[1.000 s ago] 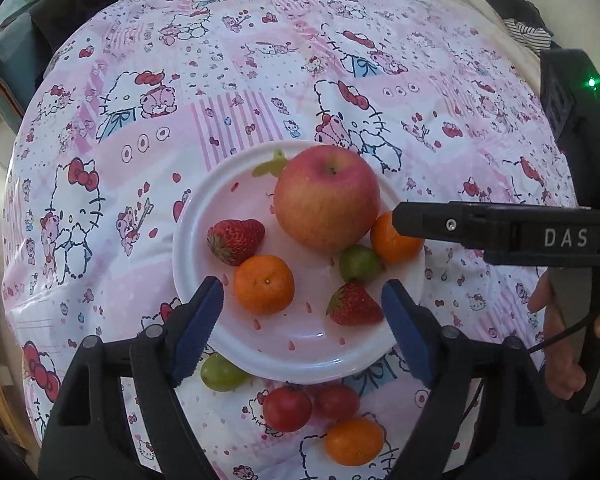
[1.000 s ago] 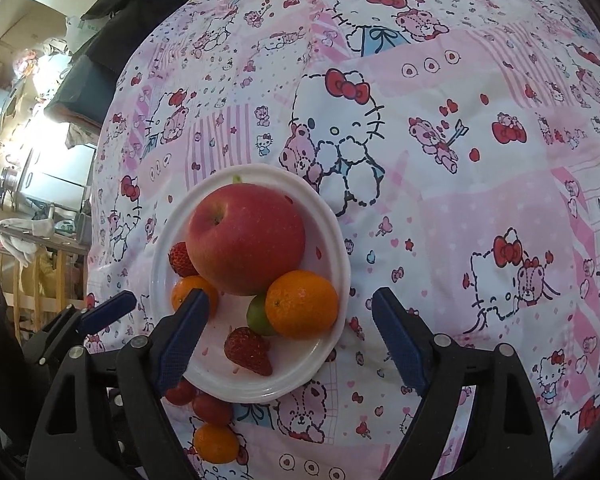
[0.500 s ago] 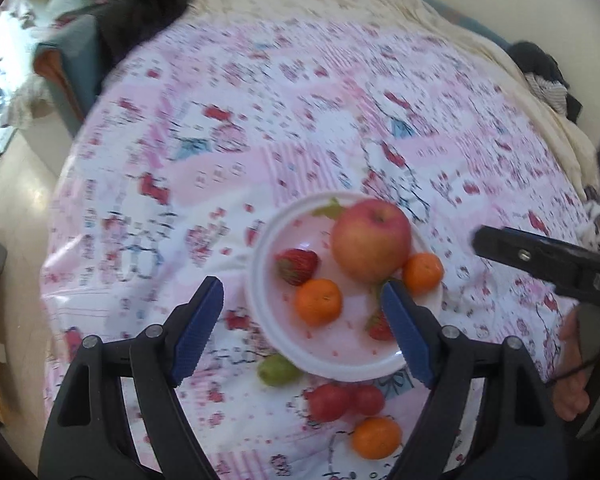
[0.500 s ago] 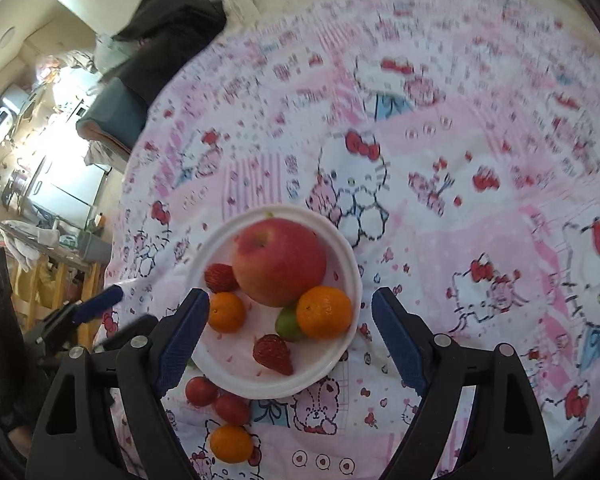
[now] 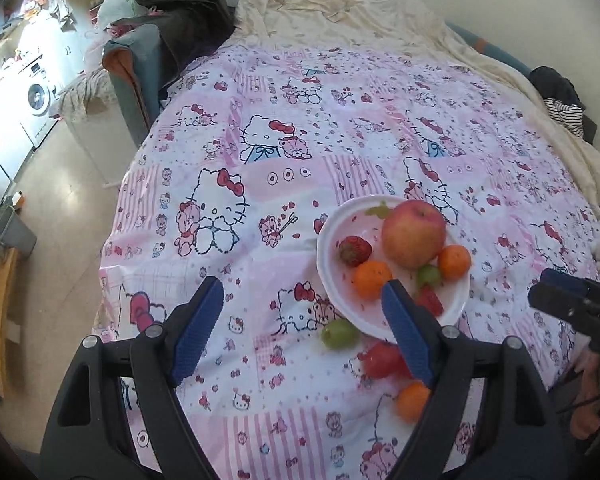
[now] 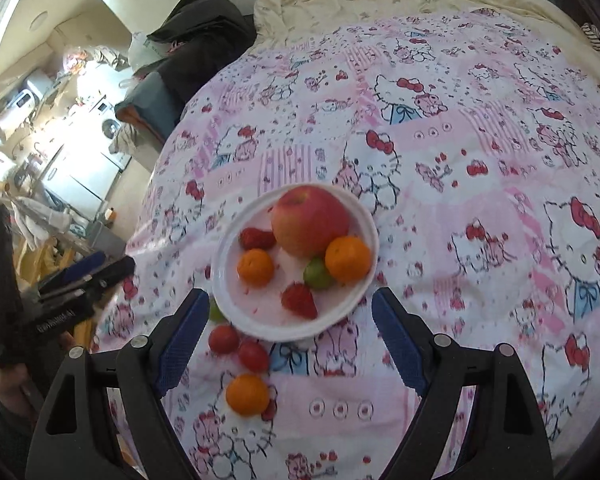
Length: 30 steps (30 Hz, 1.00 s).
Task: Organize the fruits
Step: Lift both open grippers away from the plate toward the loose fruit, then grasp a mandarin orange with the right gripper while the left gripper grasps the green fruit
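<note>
My right claw (image 6: 286, 330) is open and holds nothing, and so does my left claw (image 5: 302, 328). Nearest to my right claw, at about 11 o'clock, lie four loose fruits on the cloth (image 6: 480, 184) — an orange (image 6: 247, 395), two red tomatoes (image 6: 238, 346) and a green fruit (image 6: 216, 312) half hidden by my left finger. Just past them at 12 o'clock sits the white plate (image 6: 236, 312), already holding the big apple (image 6: 310, 220), two oranges, two strawberries and a green fruit. I think the loose orange comes next, and my right claw looks nearer. It is round, so any grip angle works. There is lots of free cloth to the right — the table edge drops away on the left.
</note>
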Motion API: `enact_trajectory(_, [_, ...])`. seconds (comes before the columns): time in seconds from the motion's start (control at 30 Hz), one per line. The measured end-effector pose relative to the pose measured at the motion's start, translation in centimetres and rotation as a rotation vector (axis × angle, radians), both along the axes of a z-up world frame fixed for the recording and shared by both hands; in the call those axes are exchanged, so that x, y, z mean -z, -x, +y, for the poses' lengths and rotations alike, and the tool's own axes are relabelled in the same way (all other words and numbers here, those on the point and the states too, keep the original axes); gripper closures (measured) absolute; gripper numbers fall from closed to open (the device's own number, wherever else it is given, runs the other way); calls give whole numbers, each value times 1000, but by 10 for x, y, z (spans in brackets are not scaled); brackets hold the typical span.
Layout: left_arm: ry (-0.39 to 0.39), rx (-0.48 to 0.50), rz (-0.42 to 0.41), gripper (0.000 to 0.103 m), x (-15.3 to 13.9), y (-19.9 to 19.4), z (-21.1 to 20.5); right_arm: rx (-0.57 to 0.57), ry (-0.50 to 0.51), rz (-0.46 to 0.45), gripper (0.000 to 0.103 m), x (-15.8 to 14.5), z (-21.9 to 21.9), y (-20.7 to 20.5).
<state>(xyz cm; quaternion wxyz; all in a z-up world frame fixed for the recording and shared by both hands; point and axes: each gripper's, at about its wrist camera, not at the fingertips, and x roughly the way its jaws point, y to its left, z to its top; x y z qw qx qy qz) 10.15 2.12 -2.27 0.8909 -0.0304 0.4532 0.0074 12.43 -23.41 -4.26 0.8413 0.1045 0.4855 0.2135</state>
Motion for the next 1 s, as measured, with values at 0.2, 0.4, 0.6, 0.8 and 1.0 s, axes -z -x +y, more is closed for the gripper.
enact_trajectory(0.2, [32,-13,-16,24,4,17,7,-31,68,-50,17,11,4,34])
enact_trajectory(0.4, [84,-81,7,24,9,21,19,-112,116,59,17,39,24,41])
enact_trajectory(0.6, [53,-111,49,24,14,21,27,-250,128,223,28,75,61,45])
enact_trajectory(0.8, [43,-101,86,24,20,20,33,-328,209,240,32,92,93,49])
enact_trajectory(1.0, [46,-88,155,24,33,18,38,-340,302,267,47,104,108,44])
